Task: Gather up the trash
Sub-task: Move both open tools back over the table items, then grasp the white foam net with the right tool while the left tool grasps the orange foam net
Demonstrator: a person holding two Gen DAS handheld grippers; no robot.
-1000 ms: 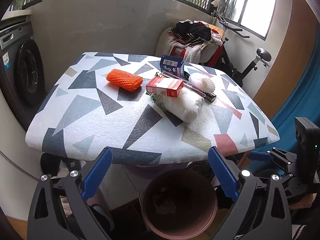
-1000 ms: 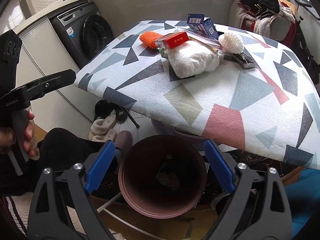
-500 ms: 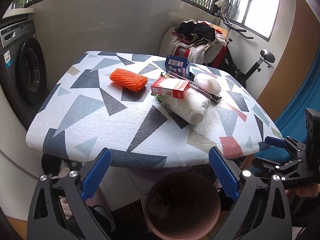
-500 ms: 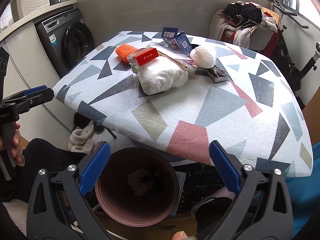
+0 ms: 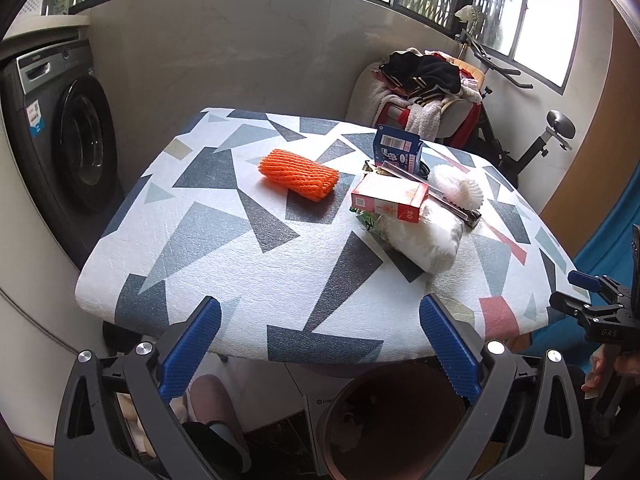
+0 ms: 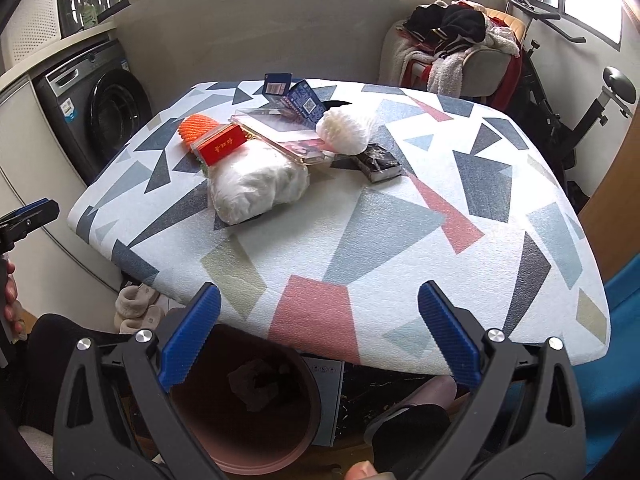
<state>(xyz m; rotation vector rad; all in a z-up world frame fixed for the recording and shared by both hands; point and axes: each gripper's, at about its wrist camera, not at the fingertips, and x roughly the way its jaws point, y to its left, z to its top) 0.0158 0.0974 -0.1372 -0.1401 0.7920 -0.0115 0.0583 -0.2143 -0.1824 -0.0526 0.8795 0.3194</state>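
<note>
Both grippers hung wide apart and empty, short of the table's near edge; the left gripper (image 5: pixel 320 340) faced the orange net (image 5: pixel 298 175), whose long axis ran left to right, ahead and slightly left; the right gripper (image 6: pixel 320 326) faced the white bag (image 6: pixel 258 188), ahead and left, well apart; neither touched anything; the trash sat clustered at the far middle of the table (image 5: pixel 224 264), red box (image 5: pixel 389 196) atop the bag; the bin (image 6: pixel 244 432) stood below, between the right fingers; the left arm seemed nearer the net.

Soft daylight enters through the blown-out windows (image 5: pixel 532 32) behind the surface (image 5: pixel 248 248); fisheye bends the edges, corners dark, focus sharp.
</note>
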